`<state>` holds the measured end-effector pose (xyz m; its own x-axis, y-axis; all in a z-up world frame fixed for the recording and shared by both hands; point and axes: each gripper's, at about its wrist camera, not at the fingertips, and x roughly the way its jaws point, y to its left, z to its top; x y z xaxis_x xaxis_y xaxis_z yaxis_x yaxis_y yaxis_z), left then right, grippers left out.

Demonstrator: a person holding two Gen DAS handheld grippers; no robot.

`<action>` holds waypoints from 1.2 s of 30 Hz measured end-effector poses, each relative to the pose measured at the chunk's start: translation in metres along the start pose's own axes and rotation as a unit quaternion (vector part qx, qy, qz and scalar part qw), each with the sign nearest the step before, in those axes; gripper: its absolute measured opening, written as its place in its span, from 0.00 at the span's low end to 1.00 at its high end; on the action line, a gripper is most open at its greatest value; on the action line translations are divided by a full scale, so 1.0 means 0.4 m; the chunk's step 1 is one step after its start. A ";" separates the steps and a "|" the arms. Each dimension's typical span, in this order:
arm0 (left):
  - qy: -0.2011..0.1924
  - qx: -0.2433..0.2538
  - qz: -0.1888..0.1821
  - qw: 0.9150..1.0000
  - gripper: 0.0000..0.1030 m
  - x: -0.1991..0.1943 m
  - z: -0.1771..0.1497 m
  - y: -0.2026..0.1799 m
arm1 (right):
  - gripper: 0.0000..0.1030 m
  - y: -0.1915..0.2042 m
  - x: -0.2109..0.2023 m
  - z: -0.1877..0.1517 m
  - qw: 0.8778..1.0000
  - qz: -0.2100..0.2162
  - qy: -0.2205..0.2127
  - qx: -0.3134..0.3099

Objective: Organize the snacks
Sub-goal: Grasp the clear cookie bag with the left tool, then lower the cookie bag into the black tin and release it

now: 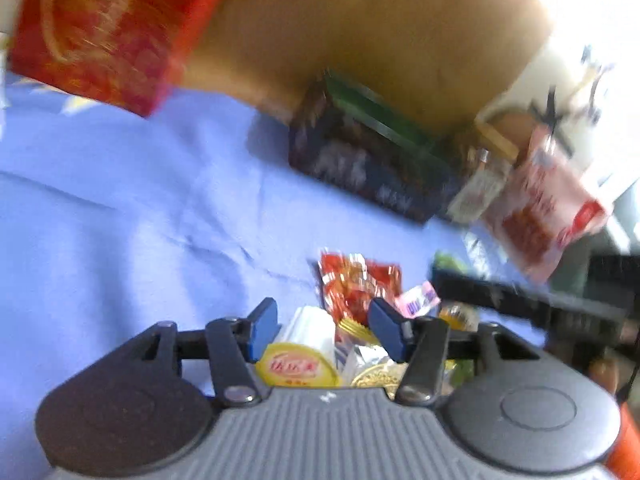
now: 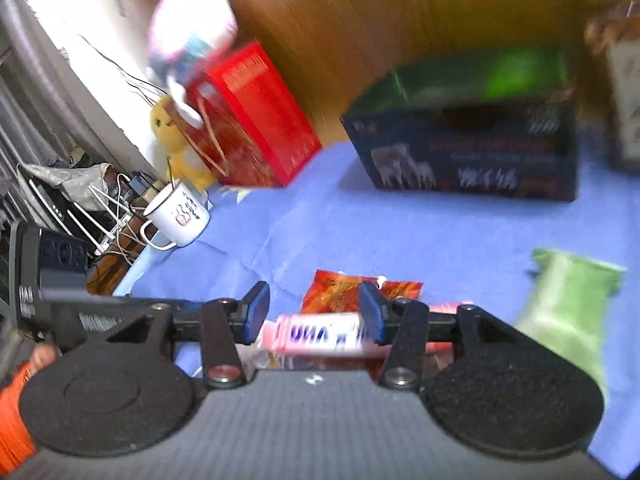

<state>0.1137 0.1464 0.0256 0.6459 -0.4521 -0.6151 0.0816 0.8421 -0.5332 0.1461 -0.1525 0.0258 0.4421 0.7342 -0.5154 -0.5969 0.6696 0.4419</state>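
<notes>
Small snacks lie in a pile on a blue cloth (image 1: pixel 120 220). In the left wrist view my left gripper (image 1: pixel 322 330) is open above a yellow-lidded cup (image 1: pixel 298 366), a white packet (image 1: pixel 312 326) and gold-wrapped sweets (image 1: pixel 376 376); it holds nothing. A red foil packet (image 1: pixel 358 284) lies just beyond it, with a pink-and-white wrapper (image 1: pixel 418 300) at its right. In the right wrist view my right gripper (image 2: pixel 314 312) is open with the pink-and-white wrapper (image 2: pixel 320 332) lying between its fingers. The red foil packet (image 2: pixel 340 288) is behind it. A green pouch (image 2: pixel 568 312) lies to the right.
A dark box with a green top (image 2: pixel 472 148) stands at the back, a red box (image 2: pixel 248 120) at the back left. A white mug (image 2: pixel 180 212), a yellow toy (image 2: pixel 172 136) and cables sit at the cloth's left edge. A red-and-white bag (image 1: pixel 544 200) lies right of the dark box.
</notes>
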 end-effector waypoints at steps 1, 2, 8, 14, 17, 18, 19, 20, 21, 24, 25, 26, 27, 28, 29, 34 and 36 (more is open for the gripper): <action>-0.016 -0.008 0.002 1.000 0.53 -0.028 -0.002 0.010 | 0.52 0.020 -0.022 -0.014 1.000 0.004 -0.009 -0.011; -0.026 -0.014 0.004 1.000 0.53 -0.046 -0.005 0.018 | 0.52 0.038 -0.008 -0.007 1.000 0.012 -0.010 -0.018; -0.029 -0.048 -0.005 0.998 0.53 -0.125 -0.053 0.051 | 0.52 0.179 0.026 -0.093 0.989 0.001 0.028 -0.145; 0.009 -0.064 -0.054 0.996 0.53 -0.145 -0.167 0.028 | 0.67 0.131 0.032 -0.093 0.992 -0.045 0.006 -0.115; 0.043 -0.097 -0.093 0.990 0.53 -0.122 -0.219 0.021 | 0.60 0.074 0.054 -0.080 0.998 -0.020 0.034 -0.047; 0.048 -0.110 -0.110 0.987 0.53 -0.114 -0.232 0.019 | 0.53 0.066 0.057 -0.089 0.998 -0.011 0.048 -0.034; 0.051 -0.119 -0.121 0.984 0.53 -0.104 -0.240 0.018 | 0.42 0.067 0.062 -0.100 0.998 -0.006 0.059 -0.028; 0.054 -0.122 -0.121 0.984 0.53 -0.092 -0.244 0.016 | 0.42 0.077 0.044 -0.117 0.998 0.001 0.062 -0.032; 0.055 -0.124 -0.112 0.984 0.51 -0.084 -0.247 0.015 | 0.41 0.091 0.024 -0.136 0.997 0.009 0.066 -0.035; 0.050 -0.129 -0.100 0.985 0.51 -0.088 -0.247 0.031 | 0.42 0.162 -0.027 -0.196 0.994 0.026 0.066 -0.079; 0.047 -0.126 -0.097 0.986 0.51 -0.097 -0.246 0.035 | 0.42 0.179 -0.046 -0.215 0.993 0.030 0.069 -0.094; 0.044 -0.121 -0.093 0.987 0.51 -0.107 -0.244 0.038 | 0.43 0.194 -0.052 -0.231 0.991 0.034 0.074 -0.106; 0.037 -0.115 -0.090 0.989 0.52 -0.121 -0.242 0.043 | 0.43 0.206 -0.051 -0.243 0.990 0.036 0.079 -0.115; 0.030 -0.114 -0.087 0.989 0.54 -0.135 -0.239 0.049 | 0.43 0.217 -0.046 -0.257 0.987 0.035 0.084 -0.130; 0.024 -0.114 -0.083 0.990 0.54 -0.144 -0.237 0.051 | 0.45 0.227 -0.039 -0.268 0.985 0.029 0.086 -0.145; 0.030 -0.106 -0.064 0.992 0.54 -0.144 -0.238 0.056 | 0.53 0.246 -0.003 -0.283 0.978 0.011 0.074 -0.193; 0.043 -0.097 -0.061 0.992 0.43 -0.122 -0.248 0.054 | 0.49 0.241 0.008 -0.287 0.979 0.011 0.076 -0.191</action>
<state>0.0083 0.1574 -0.0135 0.5716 -0.5783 -0.5821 0.0020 0.7104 -0.7038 0.0131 -0.0985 -0.0174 0.3393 0.7026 -0.6254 -0.8244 0.5424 0.1620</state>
